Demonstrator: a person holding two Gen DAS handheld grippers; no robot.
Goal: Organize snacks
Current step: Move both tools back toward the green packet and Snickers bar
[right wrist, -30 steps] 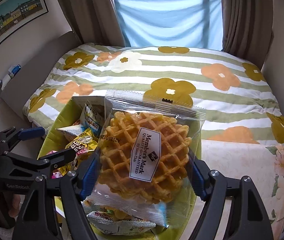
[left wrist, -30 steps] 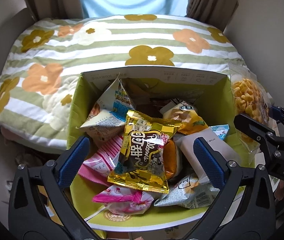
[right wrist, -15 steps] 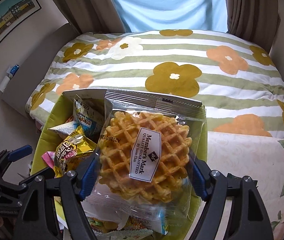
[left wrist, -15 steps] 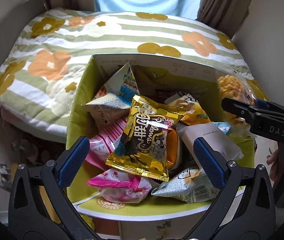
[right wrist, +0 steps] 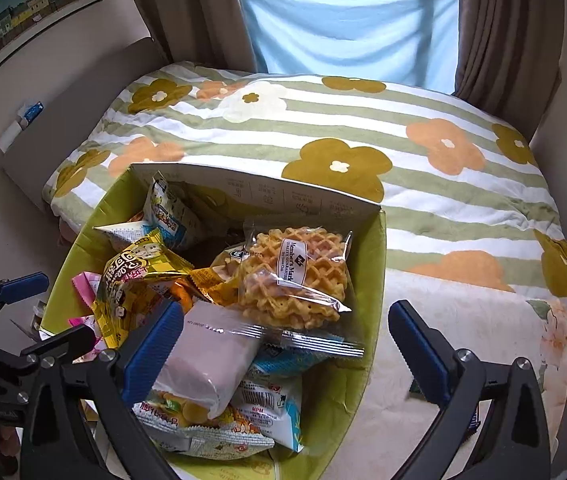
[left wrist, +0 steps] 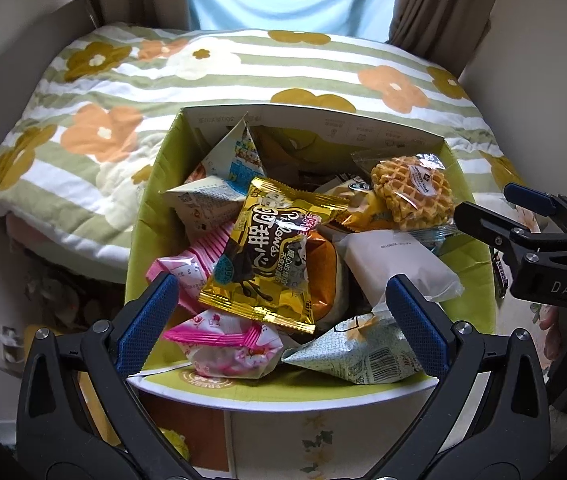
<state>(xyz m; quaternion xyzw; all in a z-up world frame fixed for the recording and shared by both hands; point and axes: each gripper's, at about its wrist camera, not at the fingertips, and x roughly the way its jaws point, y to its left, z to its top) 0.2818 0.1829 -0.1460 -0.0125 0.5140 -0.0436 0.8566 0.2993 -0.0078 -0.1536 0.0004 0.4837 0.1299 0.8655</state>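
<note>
Against the far right corner of the lime-green cardboard box point(right wrist: 367, 364), the clear-wrapped round waffle point(right wrist: 293, 276) lies on top of the heaped snack packets, above a white rectangular pouch point(right wrist: 207, 364) and right of a yellow foil packet point(left wrist: 271, 248). Beside the box, the right gripper point(right wrist: 283, 344) is spread and empty; the left gripper point(left wrist: 279, 316), also released, hovers over the box's near edge. Best now: draw clear upward without snagging wrappers, then pick any snack left outside the box.
</note>
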